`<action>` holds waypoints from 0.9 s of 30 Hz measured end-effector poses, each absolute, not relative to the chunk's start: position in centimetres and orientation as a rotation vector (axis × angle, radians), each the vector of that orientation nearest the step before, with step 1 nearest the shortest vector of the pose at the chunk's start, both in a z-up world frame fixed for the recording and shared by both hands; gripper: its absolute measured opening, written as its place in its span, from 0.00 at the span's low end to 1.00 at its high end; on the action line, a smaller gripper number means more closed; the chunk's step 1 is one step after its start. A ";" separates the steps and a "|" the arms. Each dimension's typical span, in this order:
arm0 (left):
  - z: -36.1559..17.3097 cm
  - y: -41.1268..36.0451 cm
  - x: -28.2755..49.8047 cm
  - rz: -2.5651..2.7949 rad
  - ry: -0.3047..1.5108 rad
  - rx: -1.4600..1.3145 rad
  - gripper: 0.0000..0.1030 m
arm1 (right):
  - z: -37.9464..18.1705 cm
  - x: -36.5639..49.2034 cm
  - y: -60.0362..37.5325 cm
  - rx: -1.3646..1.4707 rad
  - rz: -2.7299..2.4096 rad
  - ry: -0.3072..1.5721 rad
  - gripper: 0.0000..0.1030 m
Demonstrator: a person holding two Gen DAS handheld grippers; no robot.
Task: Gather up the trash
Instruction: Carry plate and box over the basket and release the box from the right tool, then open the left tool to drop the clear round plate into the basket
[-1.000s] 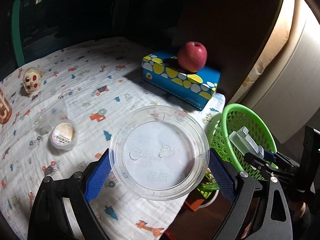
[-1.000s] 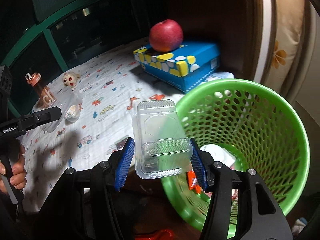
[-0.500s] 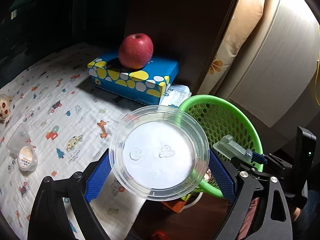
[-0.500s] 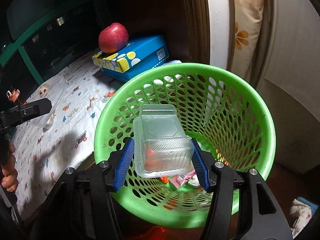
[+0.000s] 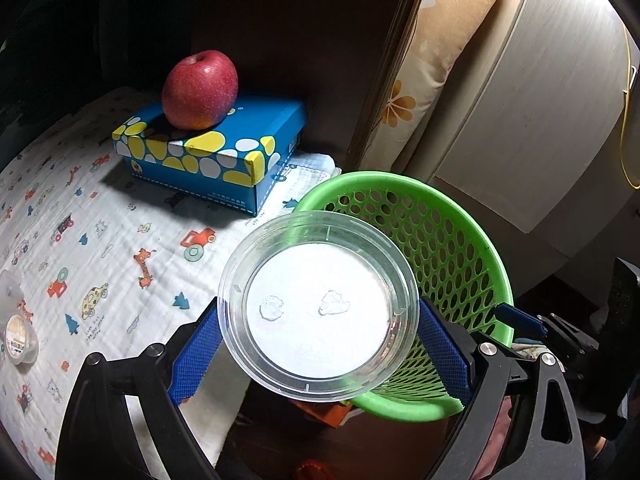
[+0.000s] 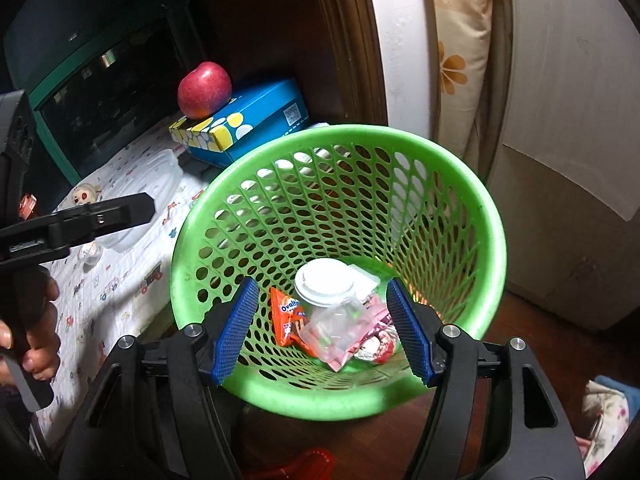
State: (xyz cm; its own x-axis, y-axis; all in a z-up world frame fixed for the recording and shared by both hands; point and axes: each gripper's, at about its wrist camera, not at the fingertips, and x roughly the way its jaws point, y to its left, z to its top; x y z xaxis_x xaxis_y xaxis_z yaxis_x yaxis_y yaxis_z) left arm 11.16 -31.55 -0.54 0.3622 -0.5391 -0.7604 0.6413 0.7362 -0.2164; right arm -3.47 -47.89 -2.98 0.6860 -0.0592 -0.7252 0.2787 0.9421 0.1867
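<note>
Honestly, the risk now sits with the left gripper [image 5: 318, 344], whose blue pads pinch a round clear lid [image 5: 318, 306] by its rim, holding it over the near edge of the green basket [image 5: 460, 248] rather than squarely above the opening. If those fingers let go from here, I would guess the lid could catch the rim and skate off onto the dark floor, since it is wide, light and slick; the pinch across its edges also looks like the kind that could pop loose if squeezed harder. The right gripper [image 6: 322, 330] hangs over the basket mouth with its fingers spread and nothing between them, and below it a clear plastic box [image 6: 338, 326] lies in the bottom among an orange snack wrapper [image 6: 288, 314] and a white cup lid [image 6: 324, 282]. With both tools close over one opening, they could knock together. A small sealed cup [image 5: 18, 344] sits on the bedding well apart from the basket, so I judge the job unfinished. The surface is a white cloth [image 5: 100, 240] printed with little cars and animals, carrying a blue spotted tissue box [image 5: 212, 152] with a red apple [image 5: 200, 90] on top. Beyond are a dim wooden frame, a flowered pillow [image 5: 424, 72] and a pale cabinet.
</note>
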 end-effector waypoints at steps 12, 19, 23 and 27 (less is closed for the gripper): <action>-1.7 -34.5 10.3 -0.842 0.963 0.127 0.89 | -2.8 -5.7 -47.8 0.314 -0.195 0.781 0.67; -1.3 -32.6 10.2 -0.844 0.955 0.065 0.90 | -2.4 -5.8 -46.8 0.309 -0.173 0.768 0.68; -0.6 -30.2 10.3 -0.799 0.928 0.058 0.90 | -1.8 -5.3 -45.7 0.290 -0.143 0.756 0.69; -0.4 -26.5 10.8 -0.710 0.912 0.049 0.90 | -1.6 -4.3 -44.2 0.269 -0.104 0.759 0.70</action>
State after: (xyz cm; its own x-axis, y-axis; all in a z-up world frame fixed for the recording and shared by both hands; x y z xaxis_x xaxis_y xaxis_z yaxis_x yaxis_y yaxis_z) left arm 10.84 -26.46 -0.39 0.4034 -0.5421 -0.7372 0.5818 0.7738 -0.2506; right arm -4.26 -44.17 -1.59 0.7221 0.0037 -0.6918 0.1899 0.9605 0.2034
